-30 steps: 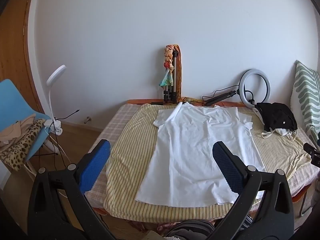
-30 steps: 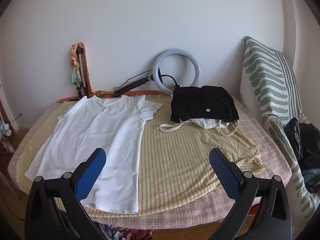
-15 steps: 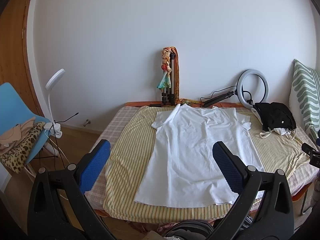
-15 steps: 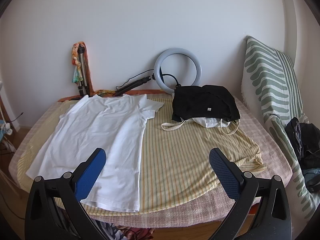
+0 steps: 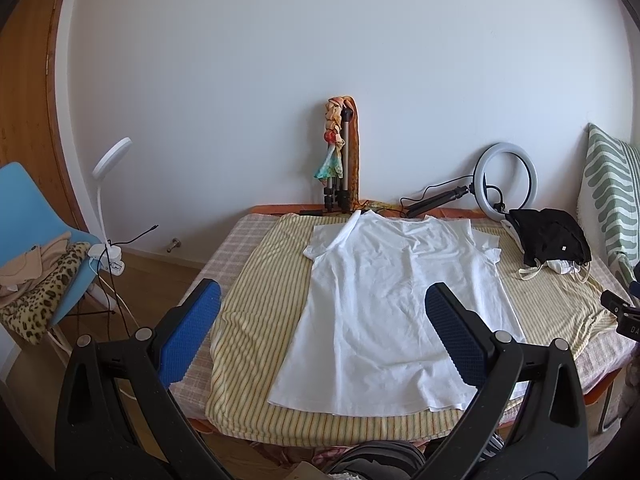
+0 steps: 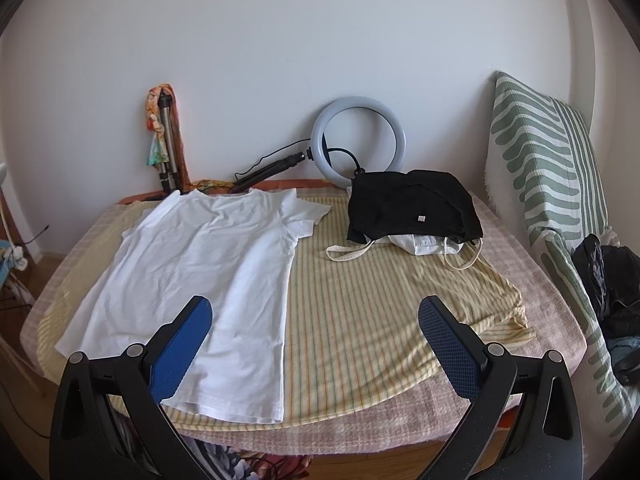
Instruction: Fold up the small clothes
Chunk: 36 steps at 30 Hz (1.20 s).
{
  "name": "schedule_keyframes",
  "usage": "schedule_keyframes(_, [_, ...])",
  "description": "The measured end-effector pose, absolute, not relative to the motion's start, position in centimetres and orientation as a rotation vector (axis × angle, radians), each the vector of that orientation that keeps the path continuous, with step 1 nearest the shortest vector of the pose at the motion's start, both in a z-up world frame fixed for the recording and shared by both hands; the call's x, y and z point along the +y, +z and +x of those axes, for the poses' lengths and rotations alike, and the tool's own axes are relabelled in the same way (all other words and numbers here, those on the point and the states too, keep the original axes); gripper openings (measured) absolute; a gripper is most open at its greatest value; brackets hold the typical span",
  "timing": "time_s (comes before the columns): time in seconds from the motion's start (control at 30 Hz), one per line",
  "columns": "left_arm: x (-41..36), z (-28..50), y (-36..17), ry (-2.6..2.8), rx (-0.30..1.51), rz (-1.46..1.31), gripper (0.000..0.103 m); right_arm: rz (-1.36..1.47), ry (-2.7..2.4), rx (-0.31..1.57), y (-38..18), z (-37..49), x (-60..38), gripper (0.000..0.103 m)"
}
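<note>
Both tools hover above the near edge of the bench, touching nothing: the left hand-held gripper has its blue-padded fingers spread wide and empty, and the right hand-held gripper is spread just as wide — also empty. A white short-sleeved cotton T-shirt lies flat on the yellow striped cloth covering the bench, collar toward the wall. Right of it sits a crumpled black garment on white fabric with loose straps. A round white ring light and a folded tripod wrapped in a colourful scarf lean against the wall. Striped cloth lies bare between shirt and black garment.
</note>
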<state>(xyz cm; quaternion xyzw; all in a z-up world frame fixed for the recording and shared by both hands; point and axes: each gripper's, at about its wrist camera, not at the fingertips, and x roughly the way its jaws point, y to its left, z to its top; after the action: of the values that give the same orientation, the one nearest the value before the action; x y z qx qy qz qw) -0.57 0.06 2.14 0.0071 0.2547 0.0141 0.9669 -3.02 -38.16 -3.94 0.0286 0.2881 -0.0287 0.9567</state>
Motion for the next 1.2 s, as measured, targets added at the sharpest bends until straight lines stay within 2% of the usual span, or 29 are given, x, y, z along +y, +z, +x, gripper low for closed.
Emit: schedule_keyframes(1.2, [-0.53, -0.76, 2.25, 0.030, 0.509, 0.017, 0.103, 0.053, -0.058, 0.588, -3.87, -2.81, -37.53, 0.103])
